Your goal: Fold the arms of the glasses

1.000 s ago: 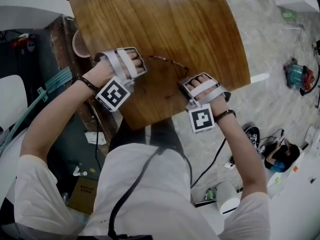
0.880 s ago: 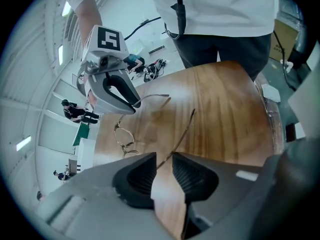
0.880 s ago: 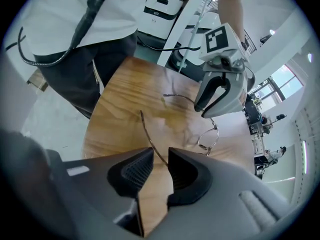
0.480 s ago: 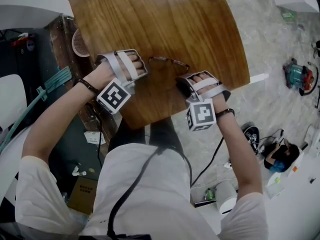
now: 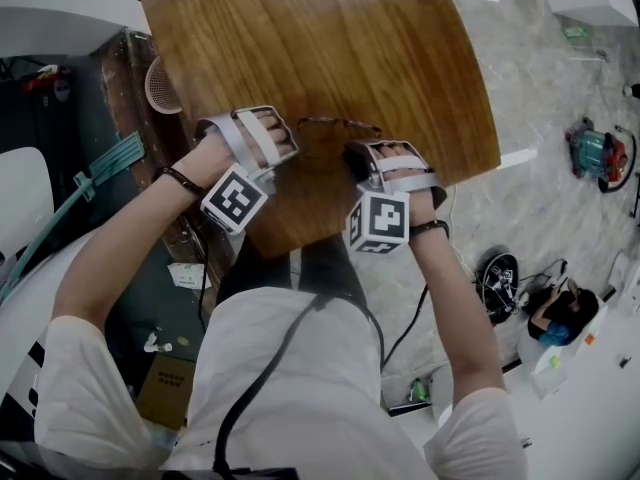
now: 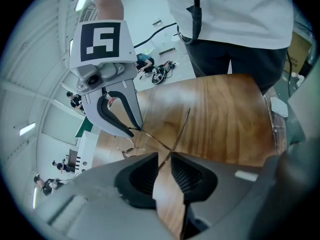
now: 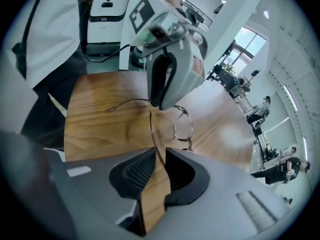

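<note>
Thin wire-rimmed glasses (image 5: 338,123) lie on the round wooden table (image 5: 330,38), both arms swung out toward me. In the left gripper view one arm (image 6: 180,129) runs between the pads of my left gripper (image 6: 165,159), with wood showing on either side of it. My right gripper (image 7: 159,156) straddles the other arm (image 7: 151,126); its jaws have just been closing, and a narrow gap still shows. The lenses (image 7: 183,125) lie just past the left gripper (image 7: 161,104), and the two arms cross between the grippers. In the head view the hands hide both sets of fingertips.
The table's near edge (image 5: 300,240) is close under both hands, against my legs. A round white mesh object (image 5: 160,88) sits beside the table at the left. Cables, a shoe (image 5: 497,273) and small gear lie on the floor at the right.
My right gripper has slid left toward the glasses and rolled, so its marker cube faces differently. The left hand has shifted only slightly. The glasses lie where they were.
</note>
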A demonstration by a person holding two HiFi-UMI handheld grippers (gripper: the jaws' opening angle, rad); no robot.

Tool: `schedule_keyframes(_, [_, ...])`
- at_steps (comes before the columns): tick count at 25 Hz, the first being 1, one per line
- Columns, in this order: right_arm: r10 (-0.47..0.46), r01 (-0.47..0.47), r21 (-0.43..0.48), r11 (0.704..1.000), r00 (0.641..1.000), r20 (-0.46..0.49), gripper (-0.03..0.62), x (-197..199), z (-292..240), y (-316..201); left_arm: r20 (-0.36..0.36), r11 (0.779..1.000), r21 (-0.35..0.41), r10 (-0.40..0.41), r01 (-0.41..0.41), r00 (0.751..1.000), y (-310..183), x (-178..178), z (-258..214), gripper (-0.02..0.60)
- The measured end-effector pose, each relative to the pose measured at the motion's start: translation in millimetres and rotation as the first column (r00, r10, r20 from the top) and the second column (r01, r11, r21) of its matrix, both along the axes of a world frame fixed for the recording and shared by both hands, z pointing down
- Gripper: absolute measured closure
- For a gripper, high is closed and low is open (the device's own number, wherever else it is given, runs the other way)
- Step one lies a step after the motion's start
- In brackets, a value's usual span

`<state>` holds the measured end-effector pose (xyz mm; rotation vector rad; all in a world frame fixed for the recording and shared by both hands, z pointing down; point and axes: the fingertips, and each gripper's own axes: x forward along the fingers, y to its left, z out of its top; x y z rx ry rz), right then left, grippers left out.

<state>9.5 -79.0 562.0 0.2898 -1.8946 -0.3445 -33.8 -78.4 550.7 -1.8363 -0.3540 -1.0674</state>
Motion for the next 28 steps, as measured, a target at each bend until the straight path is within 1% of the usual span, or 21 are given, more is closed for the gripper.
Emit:
schedule_keyframes(2, [0.048,-0.048,0.005,0.999,0.999,0.004,0.533,-2.2,0.7,-4.0,0.068,1.0,-0.029,0.01,-0.008,0.998,8.9,-9.4,10.8,0.499])
schedule_keyframes(3, [0.072,-0.072,0.007,0.997,0.997,0.005,0.536,-2.8,0.8,-6.3,0.078,0.999,-0.036,0.01,-0.008,0.997,11.9,-10.2,12.6,0.499])
schedule_keyframes(8, [0.204,-0.204,0.004,0.979,0.979,0.023,0.548,-6.5,-0.5,-20.2,0.048,0.996,-0.083,-0.029,0.033,0.998,22.1,-4.2,11.1,0.5])
schedule_keyframes(13, [0.328,-0.328,-0.006,0.945,0.944,0.039,0.548,-10.0,1.1,-23.7,0.06,0.992,-0.098,-0.071,0.077,0.996,23.4,-9.0,14.9,0.495])
schedule_keyframes(15, [0.363,-0.363,-0.018,0.932,0.93,0.051,0.545,-11.8,1.6,-23.8,0.059,0.988,-0.106,-0.103,0.109,0.993,21.0,-10.9,15.8,0.493])
schedule_keyframes(18, [0.388,-0.387,-0.032,0.922,0.919,0.063,0.545,-13.4,2.1,-24.1,0.021,0.98,-0.097,-0.175,0.176,0.984,11.7,-6.9,15.7,0.491])
schedule_keyframes(20, [0.397,-0.395,-0.04,0.918,0.915,0.071,0.545,-14.3,1.6,-23.7,-0.004,0.966,-0.106,-0.239,0.237,0.971,7.3,-4.2,14.8,0.491])
schedule_keyframes(21, [0.401,-0.399,-0.046,0.916,0.913,0.076,0.545,-14.5,1.2,-23.7,-0.018,0.955,-0.114,-0.276,0.273,0.961,4.7,-2.4,13.7,0.491])
schedule_keyframes(24, [0.417,-0.411,-0.069,0.909,0.904,0.094,0.543,-15.2,0.0,-23.8,-0.049,0.919,-0.147,-0.377,0.366,0.925,-1.6,3.1,13.0,0.49])
schedule_keyframes(28, [0.438,-0.427,-0.11,0.897,0.891,0.116,0.545,-18.6,1.2,-20.5,-0.07,0.869,-0.172,-0.481,0.465,0.874,-8.7,8.7,13.9,0.489])
